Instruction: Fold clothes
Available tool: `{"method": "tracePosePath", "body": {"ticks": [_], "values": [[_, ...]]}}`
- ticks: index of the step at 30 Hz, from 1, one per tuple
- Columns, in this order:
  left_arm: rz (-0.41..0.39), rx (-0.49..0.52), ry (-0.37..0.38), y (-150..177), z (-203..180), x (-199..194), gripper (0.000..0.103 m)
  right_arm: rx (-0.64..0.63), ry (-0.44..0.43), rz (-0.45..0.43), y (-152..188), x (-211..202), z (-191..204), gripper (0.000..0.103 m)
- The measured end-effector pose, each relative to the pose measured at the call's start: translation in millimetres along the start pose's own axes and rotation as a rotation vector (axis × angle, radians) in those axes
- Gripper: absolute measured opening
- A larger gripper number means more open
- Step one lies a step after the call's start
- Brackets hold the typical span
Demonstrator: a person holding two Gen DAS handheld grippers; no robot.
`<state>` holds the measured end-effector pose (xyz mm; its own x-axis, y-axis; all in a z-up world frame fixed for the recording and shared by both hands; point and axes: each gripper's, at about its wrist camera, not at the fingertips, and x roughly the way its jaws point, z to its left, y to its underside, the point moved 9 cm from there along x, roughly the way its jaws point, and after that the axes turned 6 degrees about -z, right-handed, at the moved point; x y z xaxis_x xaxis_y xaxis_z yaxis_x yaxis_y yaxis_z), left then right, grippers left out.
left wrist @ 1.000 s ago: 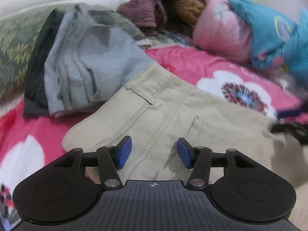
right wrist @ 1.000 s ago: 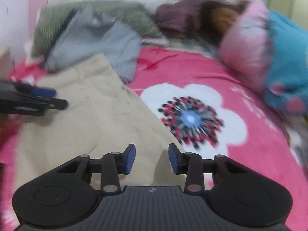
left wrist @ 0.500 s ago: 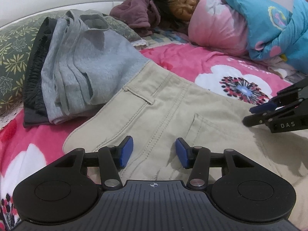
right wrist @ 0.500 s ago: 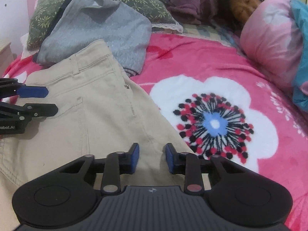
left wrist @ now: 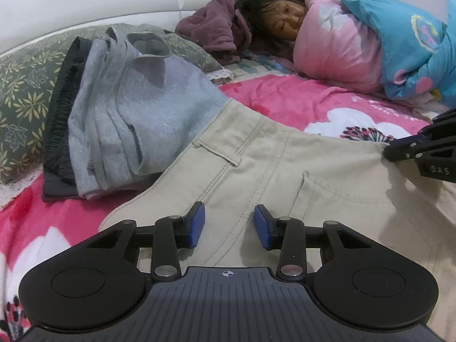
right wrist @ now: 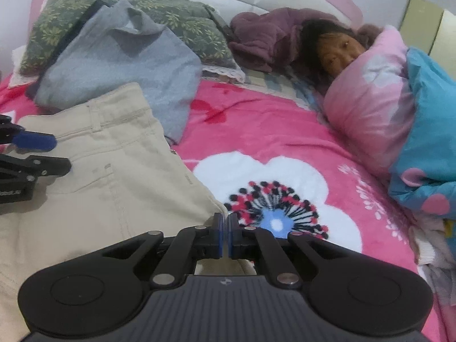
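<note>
Your right gripper (right wrist: pixel 223 235) is closed at the trousers' (right wrist: pixel 114 188) edge, grip unclear; left gripper (left wrist: pixel 229 226) open above. Lift slowly, keeping the cloth flat.

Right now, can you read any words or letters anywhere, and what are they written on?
"DAS": white letters on the black body of the right gripper, at the edge of the left wrist view; the text may run on out of frame.
White lettering on the left gripper in the right wrist view: too blurred to read.
White marks on the pink blanket beside the flower: too small to tell whether they are writing.
</note>
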<state>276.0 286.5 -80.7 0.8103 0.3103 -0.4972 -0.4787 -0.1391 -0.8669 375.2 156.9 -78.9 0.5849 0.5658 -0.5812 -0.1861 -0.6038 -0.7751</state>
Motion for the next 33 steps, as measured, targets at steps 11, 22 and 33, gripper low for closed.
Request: {"method": "tracePosePath", "body": {"ticks": [11, 22, 33], "values": [[0.014, -0.003, 0.007, 3, 1, 2, 0.04, 0.019, 0.01, 0.019, 11, 20, 0, 0.002], [0.02, -0.017, -0.005, 4, 3, 0, 0.04, 0.068, -0.012, -0.006, 17, 22, -1, 0.003], [-0.053, -0.055, 0.03, -8, 6, -18, 0.04, 0.303, -0.003, -0.096, 5, -51, -66, 0.011]]}}
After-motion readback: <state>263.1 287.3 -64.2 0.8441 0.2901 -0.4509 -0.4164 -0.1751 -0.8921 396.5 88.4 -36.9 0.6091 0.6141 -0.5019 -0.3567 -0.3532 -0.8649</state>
